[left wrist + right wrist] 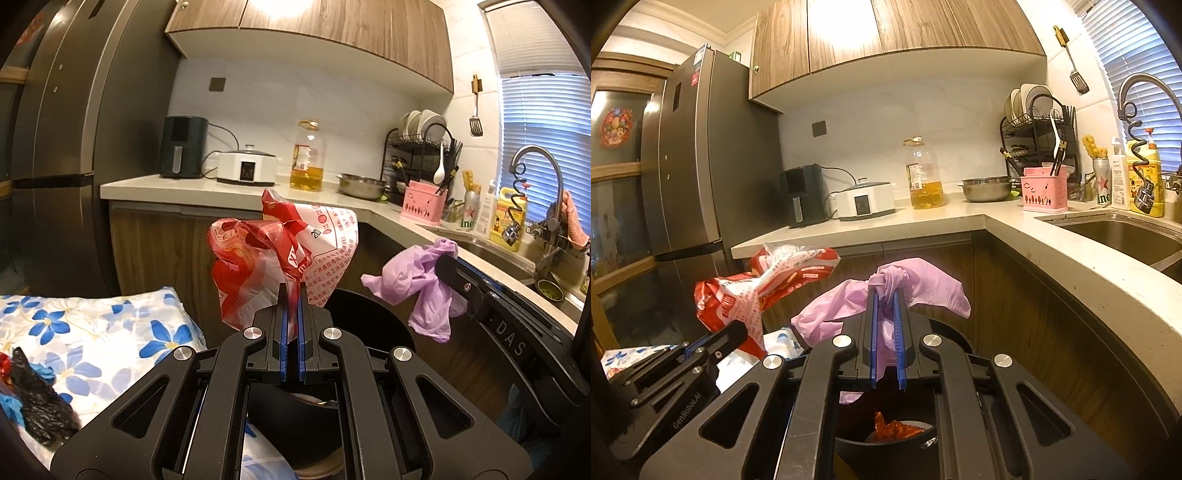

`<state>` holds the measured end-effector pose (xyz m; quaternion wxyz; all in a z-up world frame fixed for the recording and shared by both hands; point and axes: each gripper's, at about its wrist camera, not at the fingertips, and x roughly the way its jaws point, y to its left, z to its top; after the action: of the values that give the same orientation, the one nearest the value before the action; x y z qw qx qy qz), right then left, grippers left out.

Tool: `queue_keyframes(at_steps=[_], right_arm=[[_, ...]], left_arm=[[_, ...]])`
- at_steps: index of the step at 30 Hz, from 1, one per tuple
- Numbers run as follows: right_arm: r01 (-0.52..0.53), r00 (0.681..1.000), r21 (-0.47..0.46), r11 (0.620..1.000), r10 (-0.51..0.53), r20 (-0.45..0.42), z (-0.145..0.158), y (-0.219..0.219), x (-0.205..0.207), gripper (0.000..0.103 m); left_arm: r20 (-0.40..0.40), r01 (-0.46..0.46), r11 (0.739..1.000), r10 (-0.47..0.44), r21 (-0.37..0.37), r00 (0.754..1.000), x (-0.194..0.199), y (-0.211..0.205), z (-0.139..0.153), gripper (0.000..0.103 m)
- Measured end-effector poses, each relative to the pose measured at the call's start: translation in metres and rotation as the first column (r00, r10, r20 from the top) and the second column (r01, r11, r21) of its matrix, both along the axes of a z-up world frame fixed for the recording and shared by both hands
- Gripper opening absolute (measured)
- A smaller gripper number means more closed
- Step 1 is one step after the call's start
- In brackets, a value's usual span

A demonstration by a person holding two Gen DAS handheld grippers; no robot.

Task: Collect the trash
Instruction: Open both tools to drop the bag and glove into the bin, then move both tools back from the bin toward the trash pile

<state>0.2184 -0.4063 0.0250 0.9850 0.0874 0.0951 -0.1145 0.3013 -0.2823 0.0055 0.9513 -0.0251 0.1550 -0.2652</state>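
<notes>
While left tongs [291, 295] clench the wrapper [280, 254] and right tongs [886, 299] clench the glove [886, 291], both above the bin [369, 317], centre over its mouth before releasing.

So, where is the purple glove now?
The purple glove is pinched in the right hand-held gripper, above the black bin, right of the red wrapper.
</notes>
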Motion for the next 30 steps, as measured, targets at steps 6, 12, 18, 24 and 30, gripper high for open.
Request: queue_keyframes(at_steps=[6, 12, 18, 24, 30], right_arm=[[0.002, 1.000, 0.013, 1.000, -0.002, 0.000, -0.002, -0.006, 0.009, 0.009], [-0.001, 1.000, 0.015, 1.000, 0.001, 0.000, -0.006, -0.009, 0.018, 0.009], [-0.003, 1.000, 0.012, 1.000, 0.003, -0.011, -0.012, -0.014, 0.028, 0.019], [0.017, 1.000, 0.032, 0.999, -0.017, -0.022, -0.017, -0.023, 0.027, 0.033], [0.040, 0.998, 0.049, 0.998, -0.038, -0.048, -0.024, -0.024, 0.014, 0.051]], left_arm=[[-0.013, 0.008, 1.000, -0.008, 0.009, 1.000, 0.009, -0.008, -0.007, 0.003], [-0.037, 0.019, 1.000, -0.018, 0.006, 0.999, 0.018, -0.015, -0.015, 0.004], [-0.067, 0.044, 0.999, -0.044, -0.001, 0.997, 0.025, -0.022, -0.027, 0.005], [-0.091, 0.050, 0.999, -0.050, -0.002, 0.995, 0.030, -0.021, -0.036, 0.042], [-0.110, -0.024, 0.999, 0.021, -0.023, 0.994, 0.028, 0.001, -0.036, 0.069]])
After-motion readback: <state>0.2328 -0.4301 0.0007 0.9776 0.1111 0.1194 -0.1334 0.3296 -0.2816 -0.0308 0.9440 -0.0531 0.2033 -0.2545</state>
